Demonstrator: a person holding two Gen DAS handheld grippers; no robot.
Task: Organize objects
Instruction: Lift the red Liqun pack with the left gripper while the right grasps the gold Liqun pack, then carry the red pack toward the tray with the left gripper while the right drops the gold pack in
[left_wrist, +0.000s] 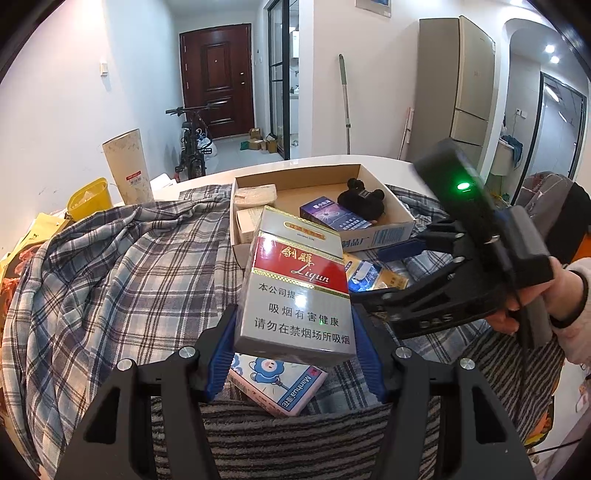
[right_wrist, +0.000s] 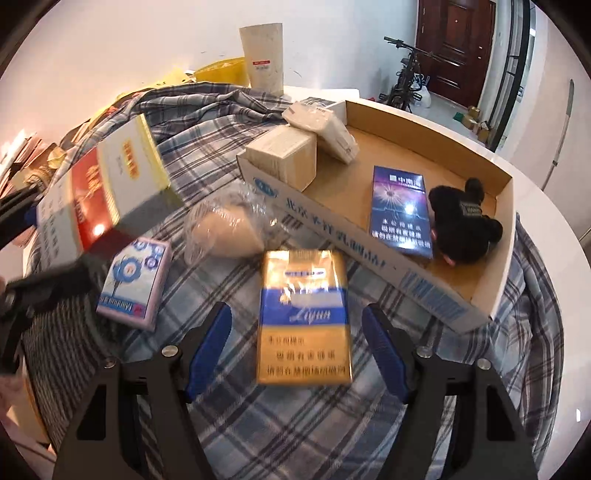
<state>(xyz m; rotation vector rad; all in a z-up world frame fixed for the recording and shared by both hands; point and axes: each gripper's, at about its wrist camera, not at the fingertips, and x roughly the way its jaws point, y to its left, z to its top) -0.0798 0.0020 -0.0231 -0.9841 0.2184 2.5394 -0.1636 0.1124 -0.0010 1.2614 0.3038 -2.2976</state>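
My left gripper (left_wrist: 291, 354) is shut on a red and silver cigarette pack (left_wrist: 295, 284) and holds it above the plaid cloth; the pack also shows in the right wrist view (right_wrist: 99, 192). My right gripper (right_wrist: 297, 347) is open, its fingers on either side of a gold and blue cigarette pack (right_wrist: 304, 317) that lies on the cloth; this pack also shows in the left wrist view (left_wrist: 369, 275). A shallow cardboard box (right_wrist: 369, 236) holds a purple pack (right_wrist: 400, 210), a black plush toy (right_wrist: 465, 225) and pale boxes (right_wrist: 288, 155). A pink cartoon pack (right_wrist: 135, 282) lies at the left.
A plastic-wrapped beige object (right_wrist: 225, 229) lies between the packs and the cardboard box. A plaid shirt (left_wrist: 110, 266) and a striped cloth (left_wrist: 295, 439) cover the round white table (right_wrist: 554, 206). A tall paper tube (left_wrist: 127, 166) and a yellow container (left_wrist: 88, 197) stand at the far left.
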